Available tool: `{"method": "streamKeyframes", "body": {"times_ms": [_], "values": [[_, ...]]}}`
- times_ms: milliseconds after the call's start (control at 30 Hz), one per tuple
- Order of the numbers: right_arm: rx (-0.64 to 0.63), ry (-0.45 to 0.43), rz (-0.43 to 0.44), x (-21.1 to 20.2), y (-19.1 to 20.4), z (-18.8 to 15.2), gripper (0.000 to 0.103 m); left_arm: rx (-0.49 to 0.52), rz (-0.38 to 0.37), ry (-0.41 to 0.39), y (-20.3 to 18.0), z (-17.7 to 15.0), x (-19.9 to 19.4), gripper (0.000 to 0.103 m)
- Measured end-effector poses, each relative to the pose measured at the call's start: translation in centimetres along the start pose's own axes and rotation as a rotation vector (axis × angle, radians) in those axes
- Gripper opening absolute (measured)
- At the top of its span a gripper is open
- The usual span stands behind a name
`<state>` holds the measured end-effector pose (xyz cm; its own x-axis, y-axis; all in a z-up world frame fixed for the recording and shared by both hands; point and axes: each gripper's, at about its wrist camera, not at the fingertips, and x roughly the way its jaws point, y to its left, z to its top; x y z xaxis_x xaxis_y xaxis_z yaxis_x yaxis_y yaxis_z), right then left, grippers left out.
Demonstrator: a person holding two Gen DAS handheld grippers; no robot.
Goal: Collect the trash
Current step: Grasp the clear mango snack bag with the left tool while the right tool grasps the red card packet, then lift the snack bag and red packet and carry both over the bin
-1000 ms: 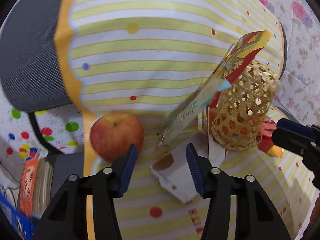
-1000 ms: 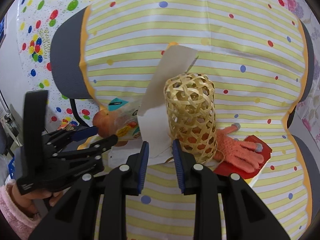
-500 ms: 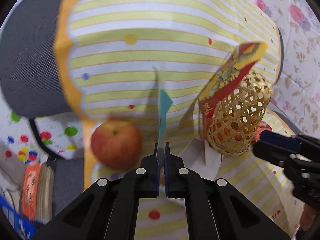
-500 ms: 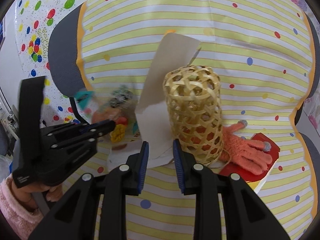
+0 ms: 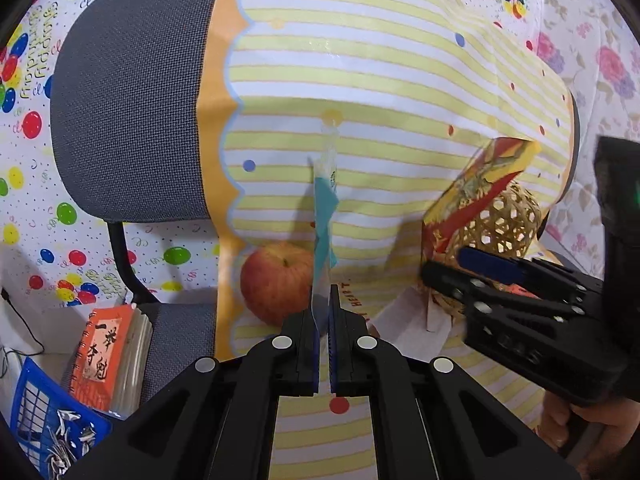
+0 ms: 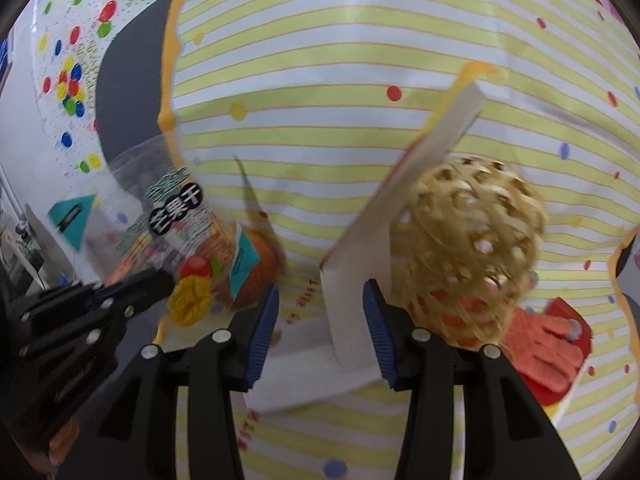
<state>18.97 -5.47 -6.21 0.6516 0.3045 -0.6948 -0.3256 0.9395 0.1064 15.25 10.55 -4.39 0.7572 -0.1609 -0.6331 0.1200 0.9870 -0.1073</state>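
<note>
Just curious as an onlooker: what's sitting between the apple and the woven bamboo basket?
In the left wrist view, between the apple and the bamboo basket hangs the snack wrapper pinched in the left gripper, then the opened cardboard box.

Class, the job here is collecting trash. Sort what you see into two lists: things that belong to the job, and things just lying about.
Belongs to the job:
- clear plastic snack wrapper, pinched in the left gripper
- opened white cardboard box, between the right gripper's open jaws

Just lying about:
- red apple
- woven bamboo basket
- orange knitted glove
- orange notebook
</note>
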Motion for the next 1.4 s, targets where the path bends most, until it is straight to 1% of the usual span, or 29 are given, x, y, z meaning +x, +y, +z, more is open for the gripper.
{"method": "streamKeyframes", "body": {"times_ms": [133,200,300,333,367,467,500,567,633,800,867,933,1000,1100,1300,1400], "values": [[0.003,-0.016,-0.032,1.5,0.7,1.2,0.043,-0.011,-0.007,0.002,0.2,0.1,0.4,0.003],[-0.001,-0.022,-0.083,2.3,1.1,1.6,0.041,-0.014,-0.008,0.003,0.3,0.1,0.5,0.003],[0.021,-0.034,-0.128,2.7,0.8,1.9,0.029,-0.014,-0.005,0.004,0.3,0.1,0.6,0.003],[0.027,-0.039,-0.136,2.6,0.8,1.9,0.022,-0.013,-0.004,0.003,0.3,0.1,0.4,0.003],[0.036,-0.046,-0.14,2.4,0.7,1.9,0.02,-0.01,-0.001,0.002,0.2,0.0,0.2,0.003],[0.027,-0.066,-0.121,0.8,0.8,1.8,0.013,-0.007,0.001,-0.003,0.0,-0.1,-0.7,0.003],[0.018,-0.064,-0.108,0.4,0.8,1.7,0.012,-0.009,0.002,-0.006,-0.1,-0.2,-1.2,0.003],[-0.017,-0.051,-0.071,-1.1,1.2,1.5,0.006,-0.013,0.0,-0.015,-0.2,-0.4,-2.4,0.003],[-0.04,-0.05,-0.042,-3.1,1.3,1.0,0.003,-0.017,-0.003,-0.025,-0.5,-0.7,-3.7,0.003],[-0.095,-0.074,-0.017,-8.7,1.7,-1.1,0.002,-0.021,-0.038,-0.04,-1.8,-2.1,-7.5,0.003],[-0.09,-0.081,-0.005,-10.6,1.5,-2.3,0.002,-0.015,-0.05,-0.042,-2.5,-2.5,-8.6,0.003],[-0.077,-0.092,0.007,-12.8,0.7,-3.2,0.002,0.001,-0.059,-0.048,-3.7,-3.0,-9.9,0.003],[-0.066,-0.1,0.012,-14.6,1.0,-4.2,0.002,0.018,-0.072,-0.047,-5.0,-3.7,-11.1,0.003],[-0.033,-0.114,0.018,-17.0,0.2,-6.1,0.002,0.044,-0.089,-0.04,-6.9,-5.0,-12.2,0.003],[0.029,-0.133,0.007,-20.4,-1.4,-9.6,0.002,0.086,-0.142,-0.027,-10.5,-7.2,-13.7,0.003],[0.069,-0.134,-0.005,-21.9,-2.8,-11.5,0.002,0.12,-0.168,-0.032,-12.8,-8.3,-14.4,0.003]]}}
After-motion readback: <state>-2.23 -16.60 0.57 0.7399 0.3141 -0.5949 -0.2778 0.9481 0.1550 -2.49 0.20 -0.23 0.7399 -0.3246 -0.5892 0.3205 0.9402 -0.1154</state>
